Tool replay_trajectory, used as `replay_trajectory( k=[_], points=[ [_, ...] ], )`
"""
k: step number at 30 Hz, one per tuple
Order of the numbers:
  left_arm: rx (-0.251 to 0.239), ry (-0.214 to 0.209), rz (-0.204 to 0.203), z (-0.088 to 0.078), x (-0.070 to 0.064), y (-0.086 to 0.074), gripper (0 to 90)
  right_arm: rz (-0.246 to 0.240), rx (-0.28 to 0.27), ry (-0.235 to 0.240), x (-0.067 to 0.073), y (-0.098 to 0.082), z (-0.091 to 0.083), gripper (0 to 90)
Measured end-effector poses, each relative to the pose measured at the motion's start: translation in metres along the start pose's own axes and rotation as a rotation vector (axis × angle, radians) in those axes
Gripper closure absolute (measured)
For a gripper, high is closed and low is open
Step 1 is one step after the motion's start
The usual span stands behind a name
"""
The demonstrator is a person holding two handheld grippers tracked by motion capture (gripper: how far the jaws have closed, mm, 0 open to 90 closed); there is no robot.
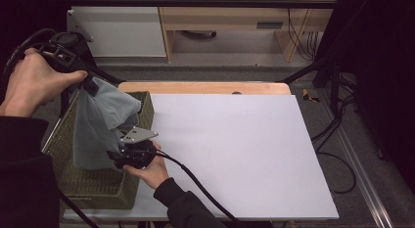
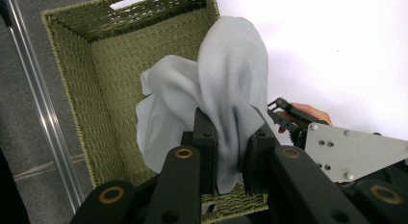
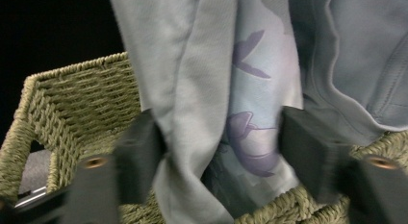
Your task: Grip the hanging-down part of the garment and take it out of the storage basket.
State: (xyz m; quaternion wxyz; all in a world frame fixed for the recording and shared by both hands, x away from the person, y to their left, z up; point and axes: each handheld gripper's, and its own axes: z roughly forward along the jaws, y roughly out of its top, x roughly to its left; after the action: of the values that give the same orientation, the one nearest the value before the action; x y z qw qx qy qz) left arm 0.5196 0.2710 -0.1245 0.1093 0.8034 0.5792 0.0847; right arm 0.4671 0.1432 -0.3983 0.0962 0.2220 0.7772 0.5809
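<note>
A: Starting nearest the person, the right gripper (image 1: pixel 128 150) sits low at the inner wall of the woven basket (image 1: pixel 98 189), its jaws around the lower folds of the pale grey-blue garment (image 1: pixel 100 125). In the right gripper view the cloth (image 3: pixel 202 113) fills the gap between the two jaws, and both sit against a fold, though I'd not call it a firm pinch.

B: Why take it down there?

A: My guess is to gather the loose hanging end, so the piece can be spread or lifted clear of the basket rim (image 3: pixel 72 84) without dragging.

B: And the other hand?

A: Farther back and higher, the left gripper (image 1: pixel 90 87) is clamped narrow on a bunched ridge of the garment (image 2: pixel 231 104). Its own view looks down along the jaws into the basket (image 2: pixel 96 113), the fabric draping from the pinch to the bottom.

B: So the cloth hangs between them.

A: Yes, held up over the basket, which stands at the left edge of the white table (image 1: pixel 235 149), probably so the garment's own weight straightens it.
</note>
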Motion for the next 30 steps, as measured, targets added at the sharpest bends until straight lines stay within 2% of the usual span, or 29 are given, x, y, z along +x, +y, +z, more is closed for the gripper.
replay_trajectory(
  k=[1,5,6,7,8,11,12,13,16,21,22,23,25,30],
  points=[
    [0.000,0.000,0.001,0.000,0.000,0.000,78.3,0.000,0.000,0.000,0.000,0.000,0.000,51.7],
    [-0.005,-0.002,0.000,0.000,0.001,-0.001,78.3,-0.003,0.011,0.031,-0.003,0.001,-0.004,81.4],
    [-0.009,-0.002,0.000,-0.001,0.002,-0.002,78.3,0.001,0.016,0.039,-0.004,0.002,-0.006,84.7],
    [-0.011,-0.002,-0.002,-0.001,0.002,-0.002,78.3,0.003,0.021,0.057,-0.005,0.003,-0.008,85.9],
    [-0.014,-0.001,0.001,-0.002,0.002,-0.002,78.4,-0.014,0.025,0.058,-0.005,0.004,-0.013,86.6],
    [-0.027,-0.001,-0.001,-0.004,0.002,-0.003,78.4,-0.023,0.028,0.071,-0.006,0.006,-0.019,86.8],
    [-0.026,0.000,-0.001,-0.004,0.002,-0.003,78.4,-0.026,0.028,0.076,-0.007,0.008,-0.027,86.9],
    [-0.030,0.003,-0.005,-0.005,0.001,-0.003,78.4,-0.026,0.028,0.076,-0.007,0.008,-0.027,86.9],
    [-0.033,0.002,-0.007,-0.005,0.001,-0.004,78.5,-0.030,0.019,0.069,-0.011,0.011,-0.041,87.1],
    [-0.026,-0.001,-0.007,-0.002,0.004,-0.004,78.5,-0.020,-0.011,0.059,-0.022,0.017,-0.069,87.2],
    [-0.033,0.002,-0.013,-0.001,0.004,-0.004,78.5,-0.018,-0.028,0.057,-0.025,0.020,-0.080,87.3],
    [-0.026,-0.001,-0.013,0.000,0.005,-0.004,78.5,-0.018,-0.028,0.057,-0.025,0.020,-0.080,87.3],
    [-0.025,-0.004,-0.014,0.001,0.006,-0.005,78.5,-0.025,-0.045,0.053,-0.028,0.024,-0.090,87.3],
    [-0.031,-0.013,-0.011,0.001,0.006,-0.005,78.5,-0.040,-0.049,0.040,-0.034,0.029,-0.114,87.4]
  ],
)
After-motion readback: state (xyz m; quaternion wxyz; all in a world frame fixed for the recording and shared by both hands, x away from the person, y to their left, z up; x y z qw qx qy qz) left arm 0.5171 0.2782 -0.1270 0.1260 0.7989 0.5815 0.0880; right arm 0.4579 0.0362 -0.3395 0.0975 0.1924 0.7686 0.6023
